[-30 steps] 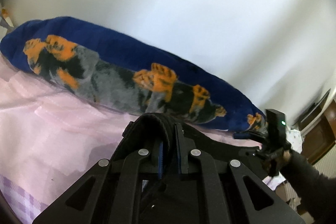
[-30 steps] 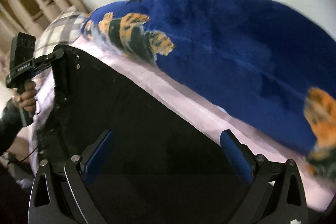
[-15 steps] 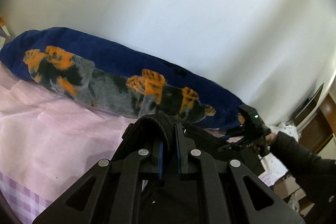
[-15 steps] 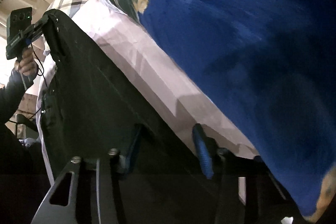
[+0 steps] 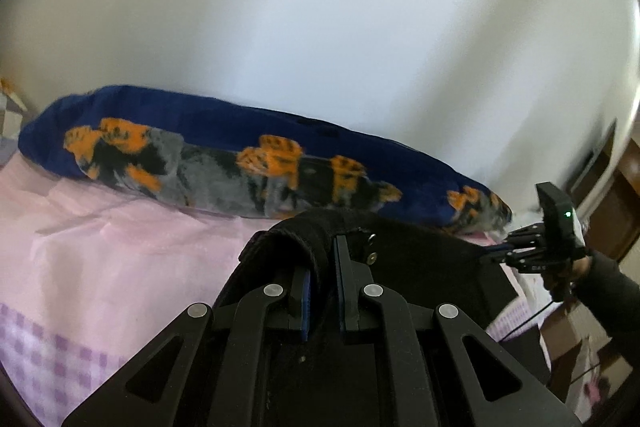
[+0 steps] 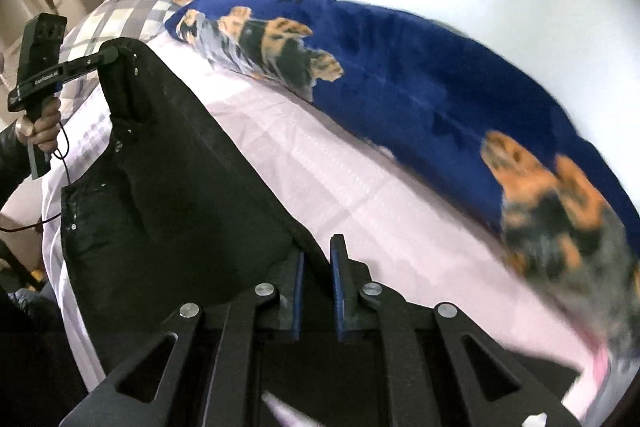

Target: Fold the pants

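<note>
Two grippers, one pair of pants, one bed

Nearest in the left wrist view: left gripper [image 5: 323, 267], jaws pressed together on a bunched waistband corner of the black pants [image 5: 420, 255], two metal studs showing just beside the right finger

Nearest in the right wrist view: right gripper [image 6: 316, 267], jaws pinching the other waistband corner, cloth edge running between the blue pads

Pants stretched taut between both grippers, waistband lifted off the bed [image 6: 340, 195], rest of the black cloth [image 6: 168, 195] hanging and draped over the bed's near edge

Across the span, seen from the left: right gripper [image 5: 516, 254] at the far corner, green light lit on its body, held by a hand [image 5: 578, 267] in a dark sleeve

Seen from the right: left gripper [image 6: 110, 55] clamped on the far corner, hand [image 6: 42, 125] around its handle, thin black cable hanging below

Beyond the pants: pale pink sheet, checked at its edge

Farther: one blue blanket [image 5: 224, 131] with orange, grey and black print, rolled lengthwise along the white wall [image 5: 320, 27]

Farthest, right wrist view: one plaid pillow [image 6: 124, 11] at the bed's head, beside a pale headboard
</note>
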A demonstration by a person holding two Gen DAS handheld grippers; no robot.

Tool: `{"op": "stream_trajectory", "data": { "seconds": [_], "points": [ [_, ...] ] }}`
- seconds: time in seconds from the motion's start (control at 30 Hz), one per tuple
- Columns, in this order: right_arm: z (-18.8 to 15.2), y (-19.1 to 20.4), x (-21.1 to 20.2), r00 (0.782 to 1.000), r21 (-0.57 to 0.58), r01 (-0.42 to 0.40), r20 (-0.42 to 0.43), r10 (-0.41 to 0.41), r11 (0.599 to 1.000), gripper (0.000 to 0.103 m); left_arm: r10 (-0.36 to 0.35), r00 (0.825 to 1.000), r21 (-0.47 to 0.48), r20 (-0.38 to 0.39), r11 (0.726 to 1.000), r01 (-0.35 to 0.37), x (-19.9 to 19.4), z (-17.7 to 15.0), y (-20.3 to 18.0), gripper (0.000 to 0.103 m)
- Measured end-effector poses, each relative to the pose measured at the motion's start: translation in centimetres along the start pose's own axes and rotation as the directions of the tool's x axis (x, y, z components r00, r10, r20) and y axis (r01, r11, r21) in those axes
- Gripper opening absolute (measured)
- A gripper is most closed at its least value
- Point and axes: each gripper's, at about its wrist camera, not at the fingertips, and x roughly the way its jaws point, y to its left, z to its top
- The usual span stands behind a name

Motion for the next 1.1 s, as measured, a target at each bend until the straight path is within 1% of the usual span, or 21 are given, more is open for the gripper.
{"op": "stream_trajectory", "data": {
  "seconds": [0.1,0.13,0.23,0.27,0.37,0.53,0.57,0.67,0.73,0.87,0.93,1.0,1.03,1.07,1.1],
  "points": [
    [-2.8,2.7,-2.2,0.998,0.04,0.048,0.027,-0.049,0.998,0.009,-0.016,1.0,0.02,-0.007,1.0,0.016,-2.2,-1.5,-1.1,0.01],
    [-4.1,3.8,-2.9,0.997,0.057,0.056,0.04,-0.058,0.997,0.009,-0.017,1.0,0.031,-0.012,0.999,0.017,-3.1,-2.3,-1.5,0.01],
    [-7.2,5.2,-3.5,0.996,0.112,0.061,0.055,-0.068,0.992,0.009,-0.021,0.999,0.039,-0.037,0.999,0.022,-4.9,-4.6,-2.0,0.01],
    [-8.6,5.8,-3.5,0.997,0.153,0.047,0.058,-0.057,0.987,0.009,-0.014,0.998,0.043,-0.054,0.999,0.017,-5.5,-5.8,-2.2,0.01],
    [-11.4,7.3,-2.6,0.998,0.207,0.034,0.047,-0.044,0.978,0.009,0.011,0.995,0.042,-0.096,0.999,-0.007,-6.5,-8.6,-2.2,0.01],
    [-14.6,9.1,-0.8,0.999,0.265,0.03,0.022,-0.037,0.964,0.009,0.061,0.982,0.031,-0.18,0.998,-0.057,-6.9,-13.0,-1.7,0.01],
    [-15.0,9.3,-0.6,0.999,0.274,0.026,0.02,-0.033,0.961,0.009,0.079,0.977,0.038,-0.199,0.997,-0.073,-6.8,-14.0,-1.6,0.01],
    [-15.8,9.5,-0.2,0.999,0.297,0.026,0.02,-0.034,0.954,0.009,0.106,0.965,0.05,-0.239,0.994,-0.097,-6.4,-15.6,-1.4,0.01],
    [-16.0,9.6,-0.1,0.999,0.304,0.03,0.022,-0.039,0.952,0.009,0.134,0.956,0.08,-0.26,0.99,-0.116,-6.1,-16.5,-1.5,0.01],
    [-16.3,10.1,0.8,0.998,0.297,0.061,0.002,-0.064,0.953,0.009,0.227,0.926,0.168,-0.302,0.969,-0.183,-4.9,-17.7,-2.1,0.013],
    [-16.5,10.1,1.1,0.997,0.304,0.067,0.001,-0.071,0.95,0.011,0.247,0.92,0.173,-0.305,0.964,-0.201,-4.9,-17.6,-2.3,0.018],
    [-16.6,10.1,1.1,0.997,0.318,0.07,0.012,-0.077,0.945,0.012,0.257,0.913,0.159,-0.317,0.963,-0.216,-5.3,-17.5,-2.3,0.023],
    [-16.7,10.1,1.1,0.997,0.325,0.07,0.016,-0.08,0.943,0.016,0.264,0.91,0.141,-0.321,0.963,-0.229,-5.7,-17.5,-2.3,0.025],
    [-16.7,10.2,1.0,0.997,0.334,0.065,0.024,-0.078,0.94,0.021,0.269,0.906,0.126,-0.326,0.963,-0.24,-6.2,-17.5,-2.3,0.032],
    [-16.8,10.2,0.8,0.996,0.34,0.064,0.034,-0.08,0.938,0.024,0.266,0.906,0.107,-0.33,0.964,-0.244,-6.6,-17.6,-2.2,0.038]
  ]
}}
